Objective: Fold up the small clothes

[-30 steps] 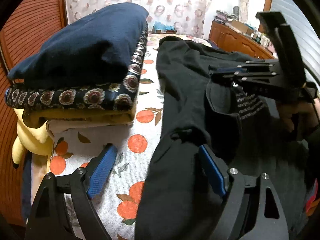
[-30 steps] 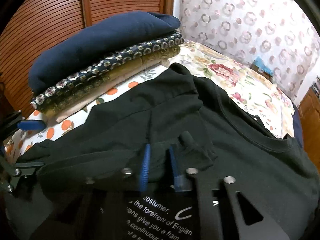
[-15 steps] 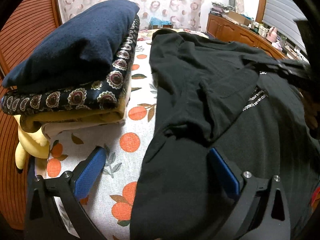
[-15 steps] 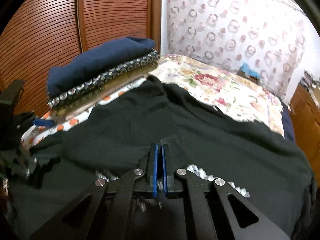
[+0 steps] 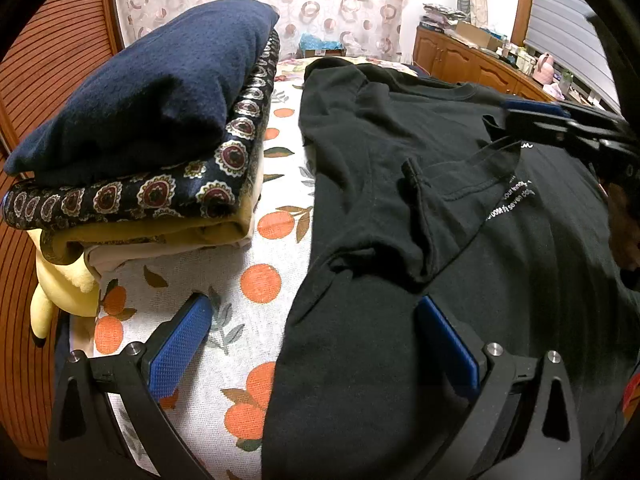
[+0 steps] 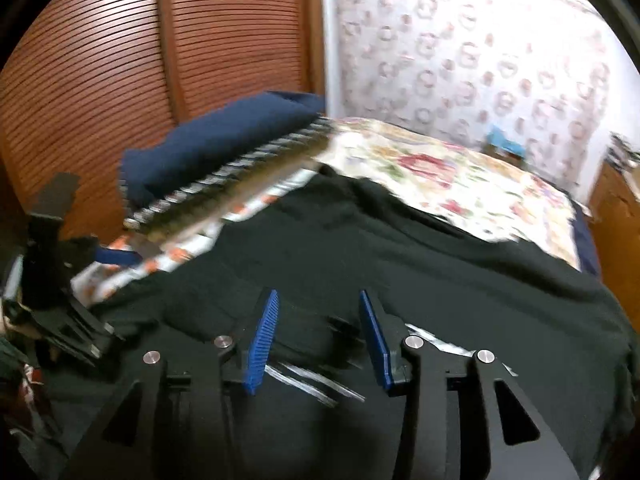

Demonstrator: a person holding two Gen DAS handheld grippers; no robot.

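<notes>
Black cotton T-shirt with white printed lettering (image 5: 460,152): lies spread flat over the bed, front up, its near sleeve folded inward across the chest so that part of the lettering is covered. One edge runs along the orange-print sheet.

White bedsheet printed with oranges and leaves (image 5: 256,280): bare strip between the shirt and the stack of clothes.

Stack of folded clothes (image 5: 132,168): stands just beside the shirt, apart from it. From the top: a thick navy knit, a dark fabric with round medallion print, a mustard-yellow piece, a pale one at the bottom.

Pale yellow plush toy (image 5: 60,292): partly tucked under the stack at the bed's edge.

Left gripper, black frame with blue ribbed pads (image 5: 312,336): jaws spread wide, nothing between the pads gripped. One pad sits over the orange-print sheet, the other over the shirt's lower part; the shirt's side edge runs between them.

Right gripper, same build (image 6: 320,336): jaws have just been opening and now stand partly apart over the middle of the shirt, near the lettering. No cloth is pinched between the pads. This view is blurred.

Floral quilt (image 6: 460,184): covers the far part of the bed beyond the shirt.

Brown slatted wooden panel (image 6: 120,60): rises behind the stack.
</notes>
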